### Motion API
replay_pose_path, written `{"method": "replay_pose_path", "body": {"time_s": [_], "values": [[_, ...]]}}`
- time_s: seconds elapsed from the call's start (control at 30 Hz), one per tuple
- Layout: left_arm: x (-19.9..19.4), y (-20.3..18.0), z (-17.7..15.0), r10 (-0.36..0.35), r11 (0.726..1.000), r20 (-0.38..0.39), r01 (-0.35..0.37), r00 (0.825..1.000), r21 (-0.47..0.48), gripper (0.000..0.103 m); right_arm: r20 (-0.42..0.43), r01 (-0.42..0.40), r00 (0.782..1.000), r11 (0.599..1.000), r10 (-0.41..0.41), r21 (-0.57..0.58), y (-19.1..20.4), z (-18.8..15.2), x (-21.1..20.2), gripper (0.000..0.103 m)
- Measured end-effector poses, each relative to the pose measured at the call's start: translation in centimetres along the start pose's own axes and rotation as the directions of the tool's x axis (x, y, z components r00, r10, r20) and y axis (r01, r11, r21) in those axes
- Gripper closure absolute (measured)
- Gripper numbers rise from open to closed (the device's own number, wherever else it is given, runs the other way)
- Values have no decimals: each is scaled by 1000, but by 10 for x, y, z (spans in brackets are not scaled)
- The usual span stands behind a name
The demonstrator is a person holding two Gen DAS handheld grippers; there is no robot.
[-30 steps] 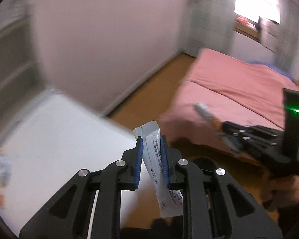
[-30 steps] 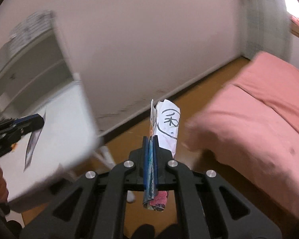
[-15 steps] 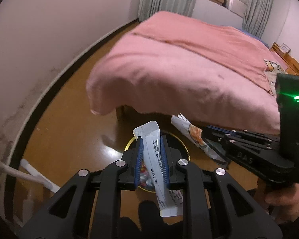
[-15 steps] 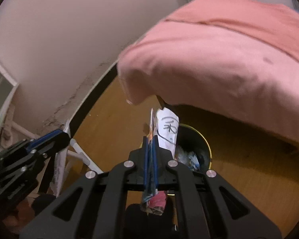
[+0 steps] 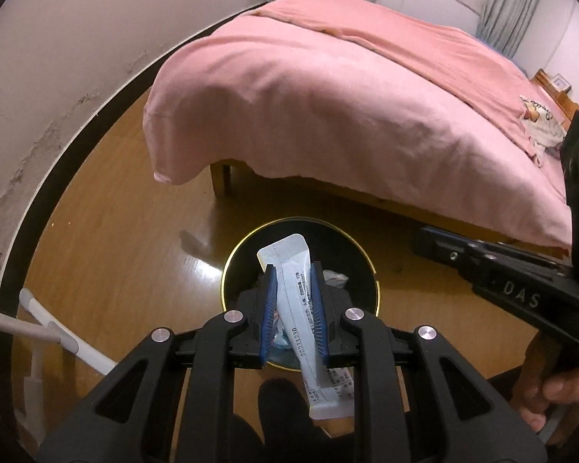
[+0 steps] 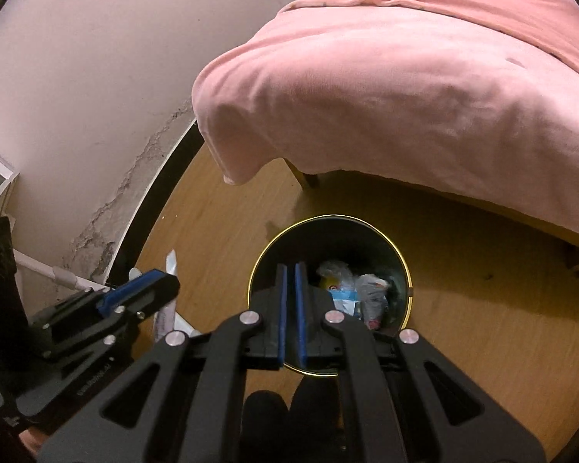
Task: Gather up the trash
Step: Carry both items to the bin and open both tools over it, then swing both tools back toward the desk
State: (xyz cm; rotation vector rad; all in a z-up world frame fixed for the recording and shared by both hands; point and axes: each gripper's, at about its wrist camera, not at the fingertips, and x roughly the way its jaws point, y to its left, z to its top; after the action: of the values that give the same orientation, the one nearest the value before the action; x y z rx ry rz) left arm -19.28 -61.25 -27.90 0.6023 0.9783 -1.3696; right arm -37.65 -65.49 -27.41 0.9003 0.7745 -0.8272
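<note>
A wide bed under a pink fabric cover (image 5: 366, 115) fills the upper part of both views. It stands on a glossy brown wooden floor (image 5: 115, 231) beside a pale, flaking wall (image 5: 58, 58). On the floor, just in front of the bed's near corner, a round black waste bin with a thin gold rim (image 6: 405, 270) is seen from above. Both claws are pointed down towards its mouth.

The left gripper (image 5: 293, 270) is clenched on a long white stick-shaped packet printed with dark text (image 5: 295, 308). The packet is pinched at its middle between the blue pads, and its upper end is seen over the bin's opening. Whether it is truly above the mouth or just short of the near rim cannot be told from the right wrist view, where it is seen to one side of the bin.

The right gripper (image 6: 290, 270) is closed with nothing between its blue pads, and its tips are seen over the bin's mouth. A hand (image 5: 548, 386) is wrapped around its handle.

Inside the bin, a small heap of crumpled wrappers and paper scraps (image 6: 351, 289) is already gathered, so part of the collecting appears done. The white packet is judged to be the piece left for dropping in. No other litter is seen on the visible floor.
</note>
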Motion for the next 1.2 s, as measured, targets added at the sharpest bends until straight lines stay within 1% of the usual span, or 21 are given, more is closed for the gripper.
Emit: {"method": "replay_pose_path", "body": {"time_s": [0.17,0.2,0.23,0.27,0.3,0.33,0.37,0.43,0.5,0.63,0.8,0.87,0.9,0.97,1.0,1.03,1.1,1.13,1.2], "values": [[3,3,2,-16,1000,1,16,1000,-18,85,7,7,1000,1000,-8,6,3,1,0,98],[5,3,3,-14,1000,-9,14,1000,-21,79,11,14,1000,1000,-14,12,1,2,0,97],[6,2,3,-16,1000,-18,16,1000,-22,64,8,11,1000,1000,-11,22,0,2,1,93],[7,2,3,-17,1000,-19,16,1000,-26,54,-1,12,1000,999,-12,34,-3,3,3,86],[5,2,3,-9,1000,-11,9,1000,-28,40,-7,19,1000,999,-19,51,-6,3,4,52],[4,2,3,2,1000,0,-2,1000,-27,36,3,21,1000,998,-21,67,-8,3,2,22],[2,1,3,2,1000,9,-2,1000,-25,36,24,24,999,997,-26,76,-10,3,-1,20],[1,2,3,-5,999,8,5,1000,-37,36,56,26,998,997,-30,76,-11,4,-8,20],[1,3,3,-11,999,7,12,1000,-45,36,51,25,998,996,-30,90,-14,3,-8,20],[-6,-1,1,-11,999,25,12,1000,-34,36,54,33,998,996,-38,82,-13,3,-9,20],[-24,1,0,16,1000,31,-15,999,-15,36,51,44,998,996,-47,72,-8,5,-13,20],[-49,5,2,26,1000,59,-25,998,-9,31,42,64,997,997,-66,40,2,12,-19,20],[-61,6,4,30,1000,72,-31,997,2,29,60,65,996,998,-66,19,11,17,-28,20],[-96,9,12,61,998,110,-65,992,27,29,80,67,995,998,-66,-7,27,27,-42,20],[-119,12,17,74,997,136,-78,988,25,28,92,57,994,998,-55,-20,37,33,-50,20],[-135,15,21,81,996,154,-85,985,16,26,113,38,993,999,-33,-39,52,39,-63,20],[-183,29,29,102,995,208,-98,973,-25,23,154,10,988,996,4,-93,83,49,-85,20],[-200,34,30,112,994,221,-107,969,-37,22,181,-14,983,989,41,-145,110,53,-101,19],[-242,52,25,156,988,249,-146,956,-57,22,203,-47,975,975,92,-215,146,54,-118,18]]}}
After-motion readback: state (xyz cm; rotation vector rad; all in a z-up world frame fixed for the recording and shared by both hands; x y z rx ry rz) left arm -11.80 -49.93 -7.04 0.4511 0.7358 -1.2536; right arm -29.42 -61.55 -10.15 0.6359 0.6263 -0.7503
